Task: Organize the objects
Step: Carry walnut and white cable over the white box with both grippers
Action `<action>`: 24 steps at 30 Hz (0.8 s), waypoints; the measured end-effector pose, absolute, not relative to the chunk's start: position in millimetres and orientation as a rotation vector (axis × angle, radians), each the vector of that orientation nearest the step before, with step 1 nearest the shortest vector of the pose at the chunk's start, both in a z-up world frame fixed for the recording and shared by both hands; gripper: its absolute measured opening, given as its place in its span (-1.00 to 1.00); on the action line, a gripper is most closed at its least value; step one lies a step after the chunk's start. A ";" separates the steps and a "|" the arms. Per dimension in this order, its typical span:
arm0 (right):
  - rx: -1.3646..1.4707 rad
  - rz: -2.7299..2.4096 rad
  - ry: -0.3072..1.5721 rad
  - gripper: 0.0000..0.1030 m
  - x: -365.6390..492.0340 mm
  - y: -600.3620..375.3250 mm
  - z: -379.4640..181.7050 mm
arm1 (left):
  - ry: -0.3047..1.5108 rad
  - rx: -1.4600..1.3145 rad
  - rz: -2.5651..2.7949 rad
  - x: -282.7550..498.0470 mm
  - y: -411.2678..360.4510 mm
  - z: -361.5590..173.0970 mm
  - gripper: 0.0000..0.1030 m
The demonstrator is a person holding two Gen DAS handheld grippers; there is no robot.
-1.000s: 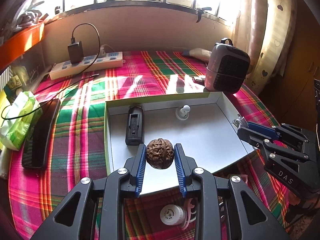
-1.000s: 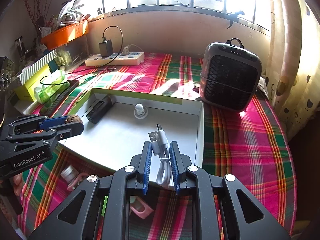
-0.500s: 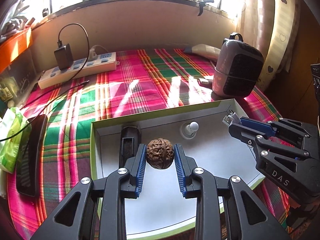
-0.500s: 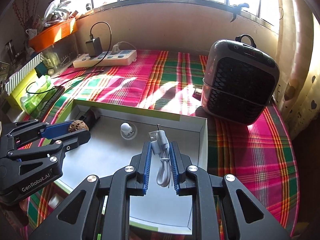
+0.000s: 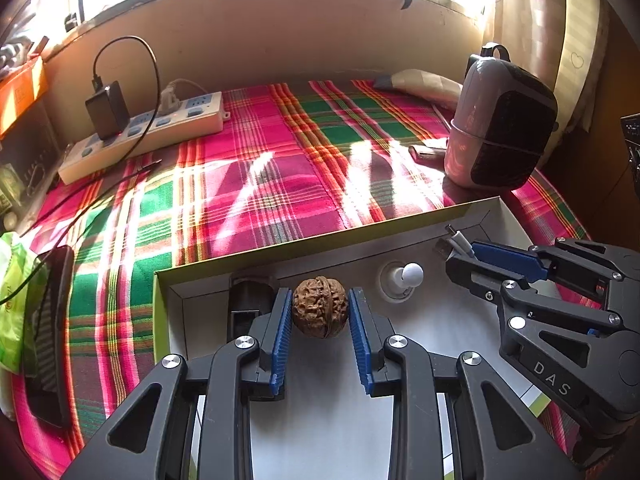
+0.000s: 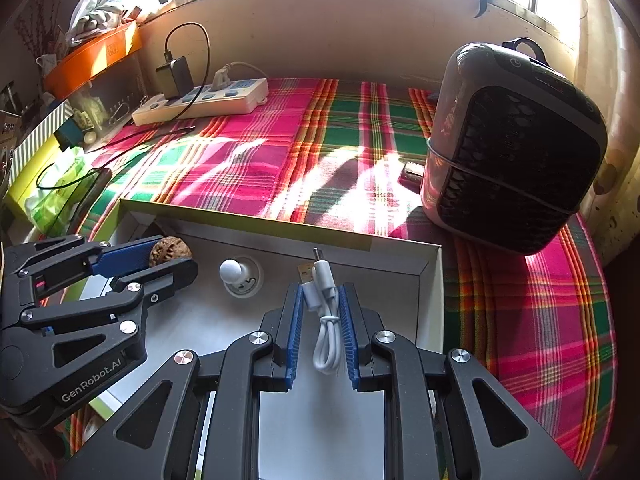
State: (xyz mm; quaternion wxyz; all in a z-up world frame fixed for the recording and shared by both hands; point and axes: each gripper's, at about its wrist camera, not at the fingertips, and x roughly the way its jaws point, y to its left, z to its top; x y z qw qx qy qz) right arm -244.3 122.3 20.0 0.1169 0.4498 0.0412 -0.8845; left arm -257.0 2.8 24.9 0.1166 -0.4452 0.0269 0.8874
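My left gripper point(image 5: 320, 308) is shut on a brown walnut point(image 5: 319, 312), held over the far left part of a shallow white box point(image 5: 360, 236) with a green rim. My right gripper point(image 6: 320, 304) is shut on a short coiled white USB cable point(image 6: 324, 312), over the far right part of the same box point(image 6: 396, 248). Each gripper shows in the other's view: the right gripper point(image 5: 460, 256) with the cable ends sticking out, the left gripper point(image 6: 160, 256) with the walnut point(image 6: 170, 250). Inside the box lie a black rectangular device point(image 5: 244, 308) and a small white knobbed object point(image 5: 404, 280).
The box rests on a pink and green plaid cloth point(image 5: 280, 176). A grey and black heater point(image 6: 512, 148) stands to the right beyond the box. A white power strip point(image 5: 148, 136) with a black charger sits at the back left. A dark phone point(image 5: 48, 336) and green packet point(image 5: 12, 300) lie at the left edge.
Both grippers have moved forward over the box toward its far wall, still holding the walnut and the cable. The box now fills the lower part of both views.
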 end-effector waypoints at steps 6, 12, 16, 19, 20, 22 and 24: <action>1.328 -2.579 0.132 -0.61 -247.3 119.6 16.7 | 0.093 -1.319 2.586 -261.9 3.5 20.4 -0.49; 1.346 -2.571 0.125 -0.61 -250.0 120.9 13.9 | 0.103 -1.318 2.590 -263.9 4.2 18.9 -0.49; 1.356 -2.571 0.112 -0.61 -251.8 122.5 12.3 | 0.112 -1.322 2.585 -264.5 5.3 17.4 -0.49; 1.358 -2.569 0.100 -0.61 -252.7 123.4 11.7 | 0.120 -1.331 2.585 -265.5 5.7 16.3 -0.49; 1.357 -2.570 0.102 -0.61 -252.6 123.4 11.9 | 0.121 -1.334 2.584 -265.7 5.8 15.9 -0.49; 1.358 -2.572 0.098 -0.61 -252.7 123.6 12.0 | 0.123 -1.338 2.583 -266.2 6.2 15.1 -0.49; 1.360 -2.573 0.093 -0.61 -252.9 123.8 12.1 | 0.124 -1.339 2.581 -266.2 6.4 14.7 -0.49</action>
